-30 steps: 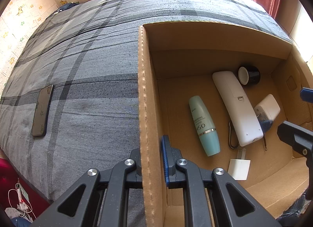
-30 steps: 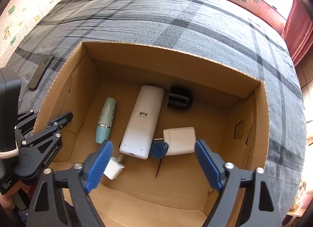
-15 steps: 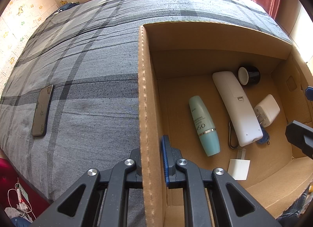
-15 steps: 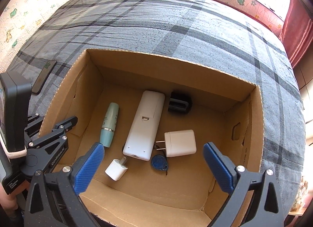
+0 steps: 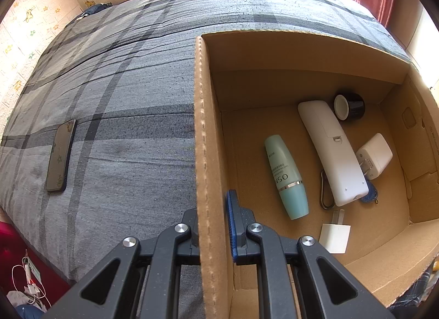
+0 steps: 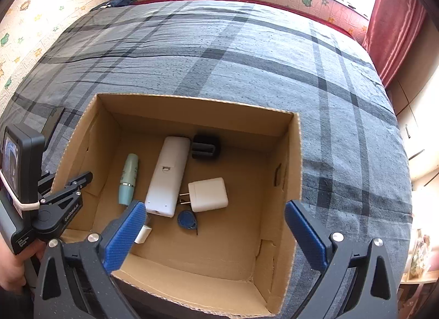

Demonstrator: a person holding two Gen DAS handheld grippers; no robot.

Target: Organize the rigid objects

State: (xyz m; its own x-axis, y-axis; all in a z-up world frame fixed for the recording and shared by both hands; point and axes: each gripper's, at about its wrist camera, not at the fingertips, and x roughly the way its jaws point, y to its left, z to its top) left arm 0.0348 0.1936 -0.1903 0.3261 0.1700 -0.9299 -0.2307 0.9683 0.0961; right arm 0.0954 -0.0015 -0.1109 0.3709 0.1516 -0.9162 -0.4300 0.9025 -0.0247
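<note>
The left gripper (image 5: 211, 225) clamped the cardboard box (image 5: 204, 126) wall at 6 o'clock; the right gripper (image 6: 216, 225) fingers gaped empty.

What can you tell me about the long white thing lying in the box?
The long white thing looks like a plastic remote control, lying flat with its back up: you can see a small battery-cover latch, no buttons. It rests on the floor of the cardboard box, near the middle, between the green bottle and the white charger. A black holder sits by its far end. Neither gripper touches it.
</note>
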